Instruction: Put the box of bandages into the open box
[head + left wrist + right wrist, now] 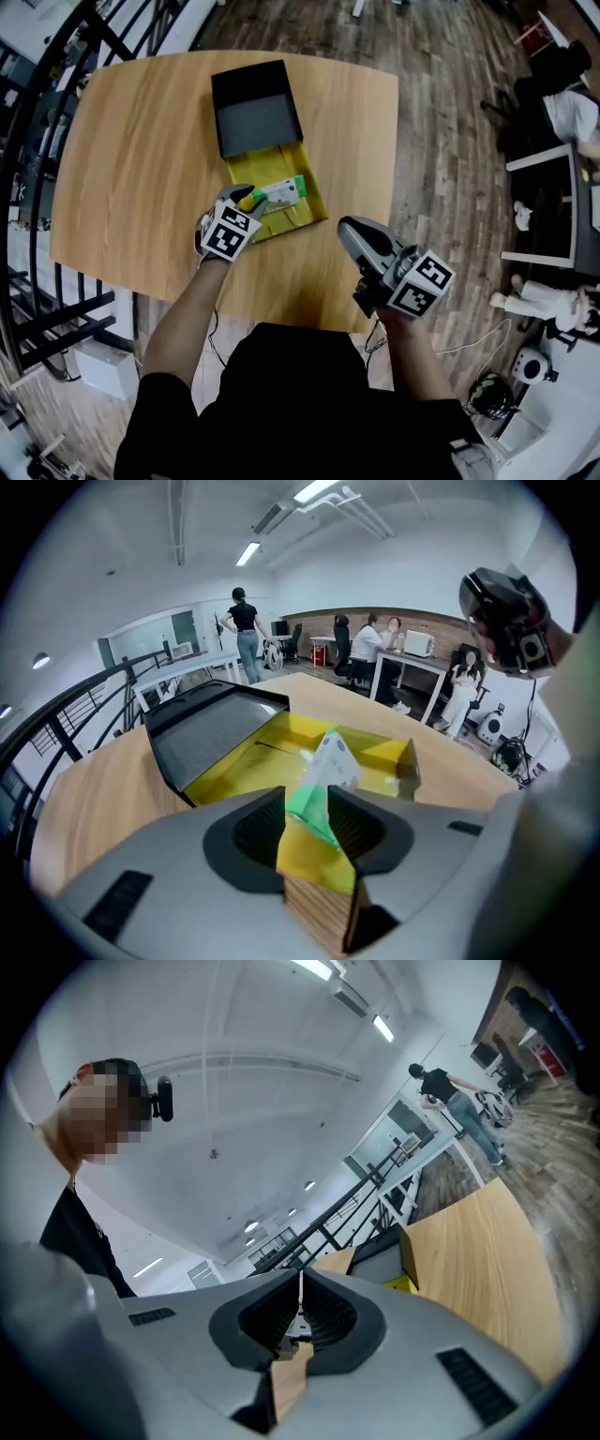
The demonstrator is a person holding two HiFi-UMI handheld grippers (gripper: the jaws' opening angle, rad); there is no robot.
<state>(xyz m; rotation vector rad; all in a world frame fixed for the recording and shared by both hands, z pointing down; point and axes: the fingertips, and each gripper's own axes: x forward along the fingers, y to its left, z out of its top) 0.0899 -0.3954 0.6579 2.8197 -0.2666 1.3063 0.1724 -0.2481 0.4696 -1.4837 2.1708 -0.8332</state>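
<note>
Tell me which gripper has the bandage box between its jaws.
The left gripper: its jaws grip the bandage box over the open box. The right gripper is shut and empty.

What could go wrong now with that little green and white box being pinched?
The left gripper grips the box of bandages by one end only, so it might swivel or slip out. It looks like light card, so the pads could dent it. The yellow open box looks shallow, so a careless drop might land across its rim.
</note>
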